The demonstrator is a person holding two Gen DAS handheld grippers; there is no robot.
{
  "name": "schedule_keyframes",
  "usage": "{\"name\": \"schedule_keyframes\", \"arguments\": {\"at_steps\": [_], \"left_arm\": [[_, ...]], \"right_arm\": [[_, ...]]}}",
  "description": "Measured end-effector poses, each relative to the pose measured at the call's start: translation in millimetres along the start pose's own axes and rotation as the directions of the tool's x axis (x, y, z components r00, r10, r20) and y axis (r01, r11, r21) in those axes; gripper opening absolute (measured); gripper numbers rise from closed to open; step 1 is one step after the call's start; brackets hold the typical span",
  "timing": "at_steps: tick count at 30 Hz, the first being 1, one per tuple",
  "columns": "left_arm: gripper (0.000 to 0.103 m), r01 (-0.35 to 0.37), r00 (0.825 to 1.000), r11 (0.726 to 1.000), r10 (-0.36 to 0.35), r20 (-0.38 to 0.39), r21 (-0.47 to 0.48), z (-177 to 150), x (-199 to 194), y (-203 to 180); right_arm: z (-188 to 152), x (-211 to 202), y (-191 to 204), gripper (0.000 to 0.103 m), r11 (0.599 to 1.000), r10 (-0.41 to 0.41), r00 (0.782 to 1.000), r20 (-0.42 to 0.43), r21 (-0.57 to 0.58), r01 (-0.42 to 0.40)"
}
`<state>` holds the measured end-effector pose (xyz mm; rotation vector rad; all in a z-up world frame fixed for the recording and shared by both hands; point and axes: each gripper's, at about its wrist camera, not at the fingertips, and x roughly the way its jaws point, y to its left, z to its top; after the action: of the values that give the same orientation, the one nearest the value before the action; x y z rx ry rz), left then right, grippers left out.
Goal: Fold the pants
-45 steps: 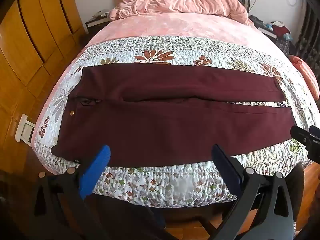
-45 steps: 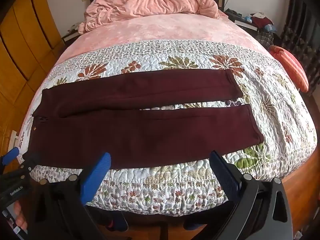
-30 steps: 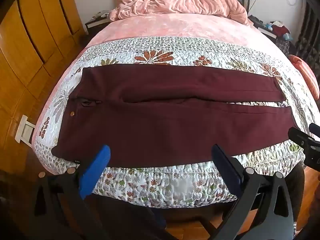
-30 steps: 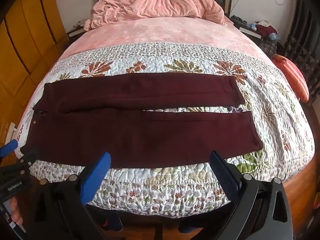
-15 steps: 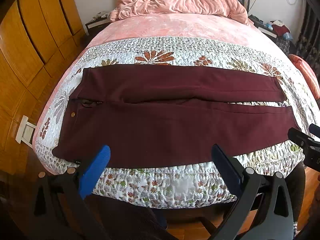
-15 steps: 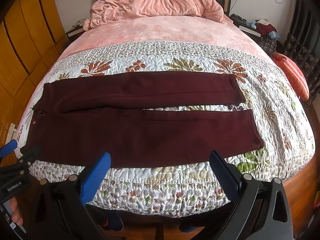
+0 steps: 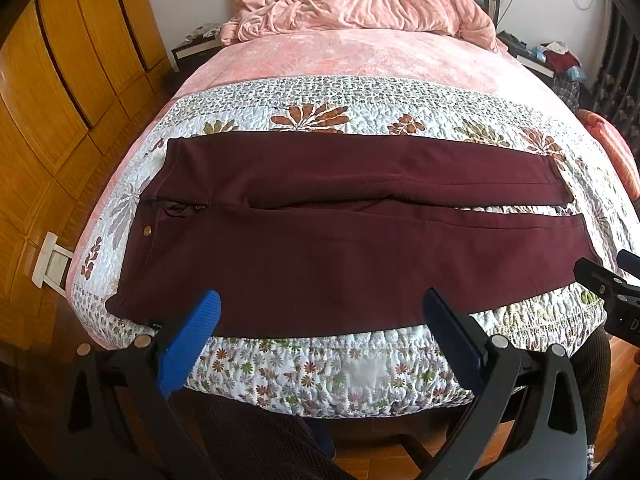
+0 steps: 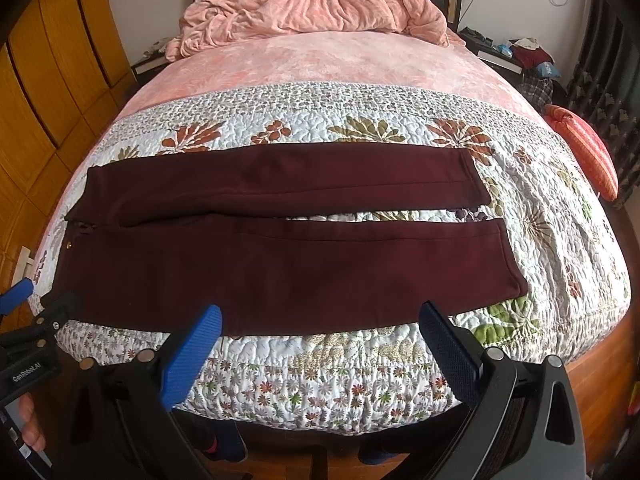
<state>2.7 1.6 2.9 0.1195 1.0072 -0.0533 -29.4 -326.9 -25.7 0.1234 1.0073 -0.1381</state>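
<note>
**Pants laid out, fold not begun**

Left wrist view: almost nothing has changed over the last second and a half; the maroon pants (image 7: 360,248) lie as flat as before across the foot of the quilt (image 7: 360,116), waistband to the left, cuffs to the right, the two legs side by side with a thin gap between them. That stillness suggests the fold has not started. The left gripper (image 7: 320,316) hangs just short of the near leg's edge, fingers spread wide and empty. The right gripper (image 8: 320,320) is likewise wide apart, holding nothing, near the cuff end.

A rumpled pink blanket (image 8: 312,0) sits well apart at the headboard; an orange cushion (image 8: 584,148) lies at the right side, possibly off the mattress. Nothing blocks the fabric.
</note>
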Motion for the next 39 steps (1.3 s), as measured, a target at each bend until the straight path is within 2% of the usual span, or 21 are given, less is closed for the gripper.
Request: {"name": "schedule_keyframes", "arguments": {"at_steps": [6, 10, 39], "left_arm": [[0.100, 0.034, 0.999, 0.999, -0.034, 0.039, 0.003, 2, -9, -2], [0.100, 0.013, 0.997, 1.000, -0.014, 0.079, 0.011, 5, -17, -4], [0.100, 0.015, 0.995, 1.000, -0.015, 0.094, -0.005, 13, -22, -1]], "right_arm": [[0, 0, -1, 0.099, 1.000, 0.000, 1.000, 0.006, 0.008, 0.000], [1, 0, -2, 0.099, 1.000, 0.003, 1.000, 0.005, 0.013, -0.003], [7, 1, -4, 0.099, 0.999, -0.002, 1.000, 0.014, 0.035, 0.002]]}}
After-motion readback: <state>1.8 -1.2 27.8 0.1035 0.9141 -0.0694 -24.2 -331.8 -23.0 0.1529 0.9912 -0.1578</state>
